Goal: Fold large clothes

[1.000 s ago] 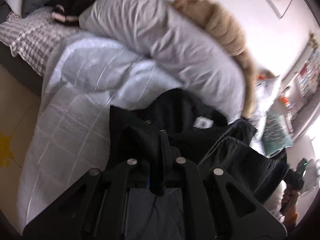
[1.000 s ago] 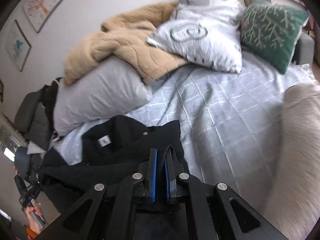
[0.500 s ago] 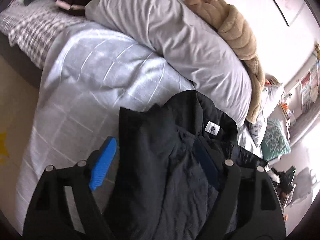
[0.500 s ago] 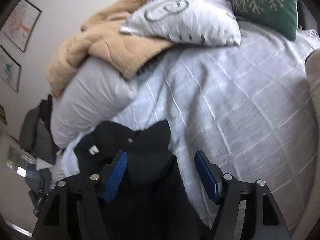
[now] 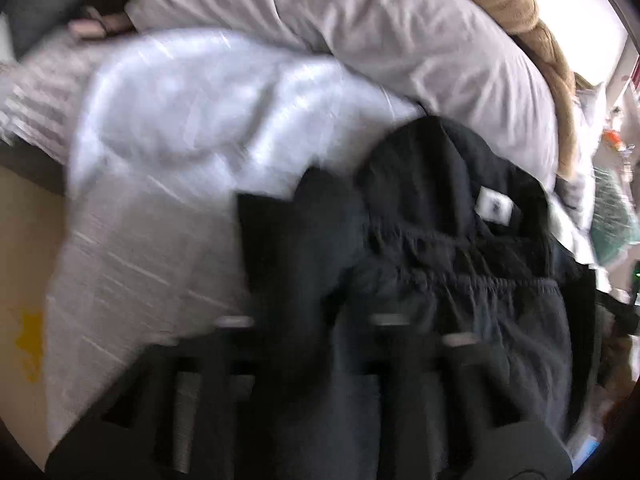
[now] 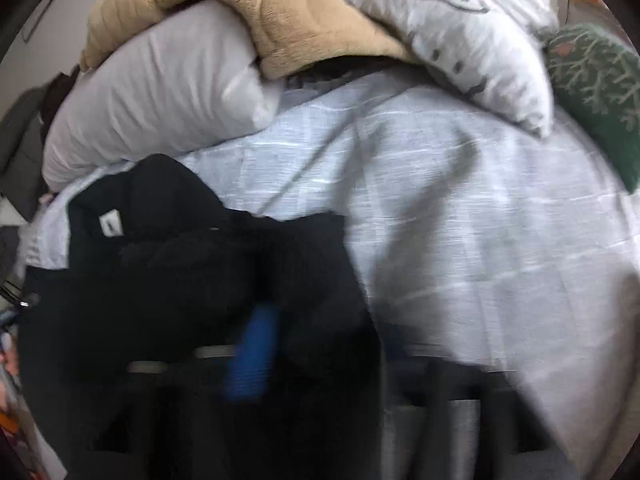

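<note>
Your bed (image 6: 460,208), under a pale grey checked cover, fills both views, with open cover to the right of the garment and pillows (image 6: 160,96) and a tan blanket (image 6: 304,20) heaped at the far edge. The black jacket (image 5: 440,248) lies on the near part, collar and white label (image 5: 495,209) pointing far. Your left gripper (image 5: 308,320) and right gripper (image 6: 280,332) both have jaws just closed, clamped on the jacket's near cloth.
</note>
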The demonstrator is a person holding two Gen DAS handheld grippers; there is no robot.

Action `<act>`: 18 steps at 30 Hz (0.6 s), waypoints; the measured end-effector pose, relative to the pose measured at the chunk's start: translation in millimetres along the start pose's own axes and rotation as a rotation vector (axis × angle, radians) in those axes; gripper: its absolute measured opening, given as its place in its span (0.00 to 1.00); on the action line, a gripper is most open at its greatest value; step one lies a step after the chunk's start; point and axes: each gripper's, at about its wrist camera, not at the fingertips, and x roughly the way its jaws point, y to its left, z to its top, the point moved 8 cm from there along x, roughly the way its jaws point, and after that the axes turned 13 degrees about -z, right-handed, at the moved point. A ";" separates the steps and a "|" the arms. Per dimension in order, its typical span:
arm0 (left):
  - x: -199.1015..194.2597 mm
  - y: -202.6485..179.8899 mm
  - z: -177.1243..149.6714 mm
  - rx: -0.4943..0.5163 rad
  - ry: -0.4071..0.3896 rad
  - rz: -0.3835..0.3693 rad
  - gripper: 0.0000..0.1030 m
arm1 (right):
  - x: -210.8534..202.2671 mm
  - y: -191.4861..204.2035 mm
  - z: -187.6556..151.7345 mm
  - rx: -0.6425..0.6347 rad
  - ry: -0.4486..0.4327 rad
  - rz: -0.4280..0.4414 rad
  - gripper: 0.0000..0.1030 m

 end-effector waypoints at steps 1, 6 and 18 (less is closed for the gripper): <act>-10.2 -3.4 5.5 0.006 -0.057 -0.002 0.08 | -2.2 1.0 1.8 0.018 -0.024 -0.024 0.08; -63.6 -26.5 42.4 0.094 -0.317 0.056 0.07 | -59.8 -4.4 29.5 0.028 -0.302 -0.187 0.05; 43.4 -5.6 91.4 0.179 -0.304 0.298 0.08 | 2.4 11.7 111.4 0.074 -0.356 -0.354 0.06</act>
